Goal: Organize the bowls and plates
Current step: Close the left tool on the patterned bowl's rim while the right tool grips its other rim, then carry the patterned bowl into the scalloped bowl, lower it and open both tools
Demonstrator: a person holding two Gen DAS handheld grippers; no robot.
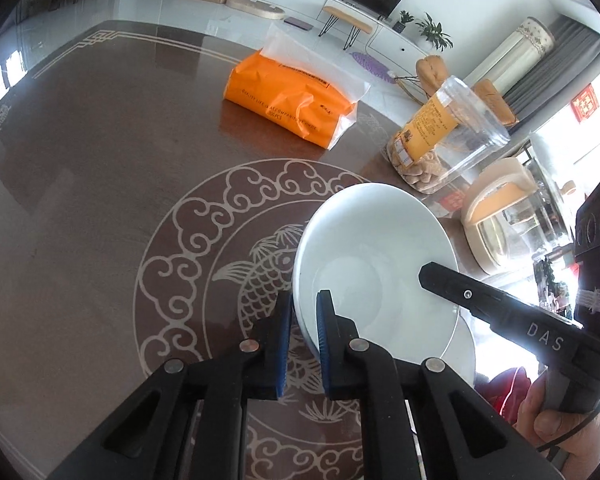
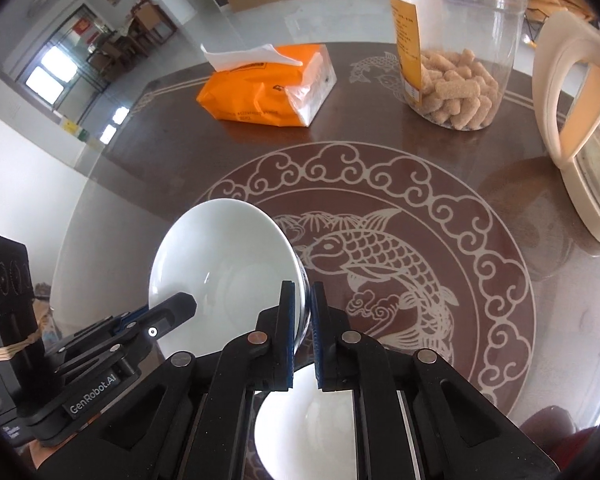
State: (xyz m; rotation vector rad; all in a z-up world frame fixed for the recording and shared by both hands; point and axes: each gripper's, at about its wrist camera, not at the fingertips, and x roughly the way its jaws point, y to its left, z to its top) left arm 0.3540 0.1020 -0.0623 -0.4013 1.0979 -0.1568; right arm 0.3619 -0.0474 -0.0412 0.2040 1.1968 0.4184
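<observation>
A white bowl [image 1: 372,256] is held tilted above the brown table, gripped from both sides. My left gripper [image 1: 303,308] is shut on its left rim. My right gripper [image 2: 303,300] is shut on its right rim; it shows in the left wrist view as a black finger [image 1: 452,284] over the bowl. The bowl also shows in the right wrist view [image 2: 220,256], with the left gripper [image 2: 180,308] at its lower left. A white plate [image 2: 312,432] lies on the table below the bowl; its edge shows in the left wrist view [image 1: 462,352].
An orange tissue pack [image 1: 288,96] lies at the far middle of the table [image 1: 100,200]. A clear snack jar [image 2: 456,40] stands at the far right. A cream kettle [image 2: 572,128] stands at the right edge.
</observation>
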